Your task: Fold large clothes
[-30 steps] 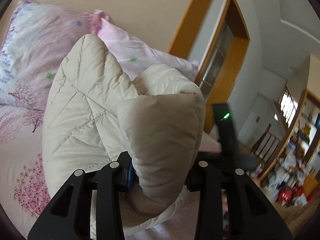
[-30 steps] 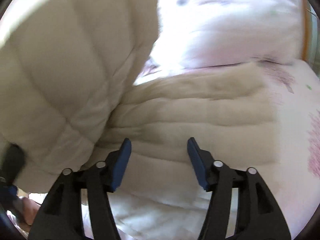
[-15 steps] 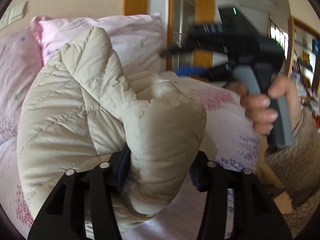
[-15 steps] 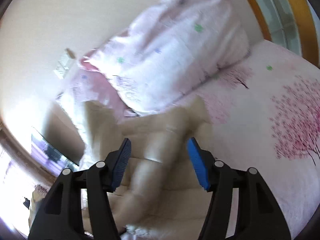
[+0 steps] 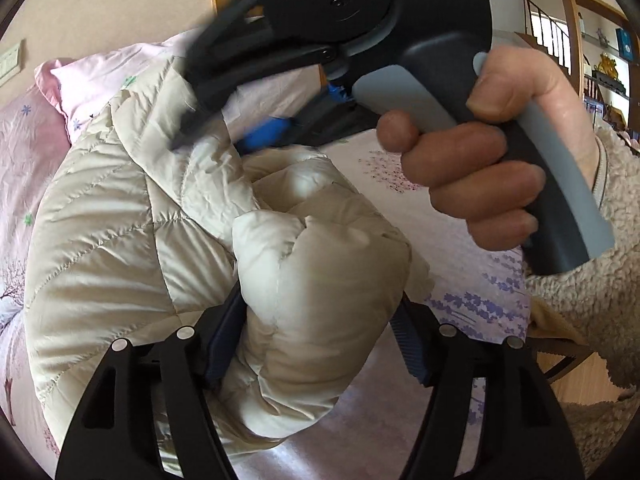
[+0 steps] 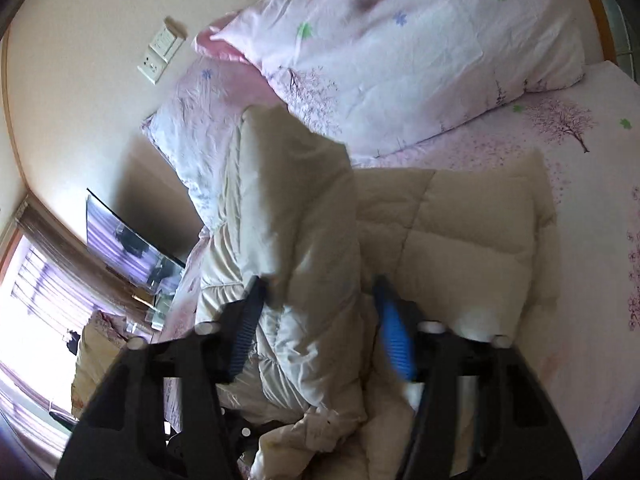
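My left tongs (image 5: 314, 320) sit at the bottom of the left wrist view with a puffy roll of the cream quilted jacket (image 5: 120, 220) bulging up between them. These tongs have just been opening. The dark pad on the left side lies against the fabric, while the pad on the right stands at the very edge of the roll and does not press into it, so they are apart around the jacket rather than clamped.

My right tongs (image 6: 318, 292) have just been closing. In the right wrist view a raised fold of the jacket fills the gap, and the blurred blue pads lie against both its sides, clamped on it. In the left wrist view the same tongs reach in from the upper middle of the frame, their tips blurred on the jacket's top edge, with my hand (image 5: 500, 184) wrapped round the grey grip at the right and a fleece cuff (image 5: 592, 320) below it.

The jacket lies on the bed (image 6: 592, 200), spread across the middle of the right wrist view on the pink blossom-print sheet. A pillow (image 6: 420, 40) in matching print leans behind it at the upper right.
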The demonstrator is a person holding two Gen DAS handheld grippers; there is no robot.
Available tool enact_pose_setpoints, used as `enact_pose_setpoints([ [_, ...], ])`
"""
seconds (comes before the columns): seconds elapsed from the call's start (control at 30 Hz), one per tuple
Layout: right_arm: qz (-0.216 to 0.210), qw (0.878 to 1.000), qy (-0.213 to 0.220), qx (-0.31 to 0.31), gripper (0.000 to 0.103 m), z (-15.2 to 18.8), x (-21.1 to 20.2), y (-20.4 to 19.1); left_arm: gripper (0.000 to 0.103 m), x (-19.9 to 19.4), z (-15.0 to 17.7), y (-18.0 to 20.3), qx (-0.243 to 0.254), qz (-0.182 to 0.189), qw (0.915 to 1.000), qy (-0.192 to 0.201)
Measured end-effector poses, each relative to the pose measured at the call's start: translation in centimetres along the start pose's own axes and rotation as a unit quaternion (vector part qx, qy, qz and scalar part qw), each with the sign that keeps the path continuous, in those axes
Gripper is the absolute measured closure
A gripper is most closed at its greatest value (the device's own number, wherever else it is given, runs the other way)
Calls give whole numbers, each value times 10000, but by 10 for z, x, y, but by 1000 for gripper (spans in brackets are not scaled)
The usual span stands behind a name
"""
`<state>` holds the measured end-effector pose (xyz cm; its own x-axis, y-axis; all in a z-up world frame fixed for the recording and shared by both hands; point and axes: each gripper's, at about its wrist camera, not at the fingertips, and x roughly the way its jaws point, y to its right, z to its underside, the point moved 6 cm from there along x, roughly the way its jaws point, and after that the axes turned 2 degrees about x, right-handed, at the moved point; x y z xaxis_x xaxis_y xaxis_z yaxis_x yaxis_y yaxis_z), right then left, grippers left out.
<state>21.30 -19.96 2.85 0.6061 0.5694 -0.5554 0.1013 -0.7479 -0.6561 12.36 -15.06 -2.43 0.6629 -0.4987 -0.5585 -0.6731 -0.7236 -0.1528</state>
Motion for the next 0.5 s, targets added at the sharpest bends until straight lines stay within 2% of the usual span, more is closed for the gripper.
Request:
enact_pose_setpoints([
  [0.03, 23, 10000, 78, -41, 93, -1, -3, -1, 33, 0, -1, -2, -30, 0, 10000, 7],
  [0.13, 157, 9987, 388, -300, 96, -2, -20, -9, 32, -6, -2, -1, -100, 44, 9999, 86],
  [0.3, 437, 9966, 586, -391, 97, 0, -37, 0, 23, -30, -8, -6, -389, 659, 9968, 237],
  [0.33, 484, 9964, 595, -364, 97, 0, -39, 4, 22, -41, -11, -10, -508, 870, 9945, 273],
  [0.43, 569, 9963, 596, -232, 97, -2, -39, 16, 16, -66, -21, -31, -923, 1206, 9870, 518],
  [0.5, 566, 9965, 583, -212, 97, -2, -40, 20, 15, -80, -29, -67, -1418, 1060, 9811, 778],
])
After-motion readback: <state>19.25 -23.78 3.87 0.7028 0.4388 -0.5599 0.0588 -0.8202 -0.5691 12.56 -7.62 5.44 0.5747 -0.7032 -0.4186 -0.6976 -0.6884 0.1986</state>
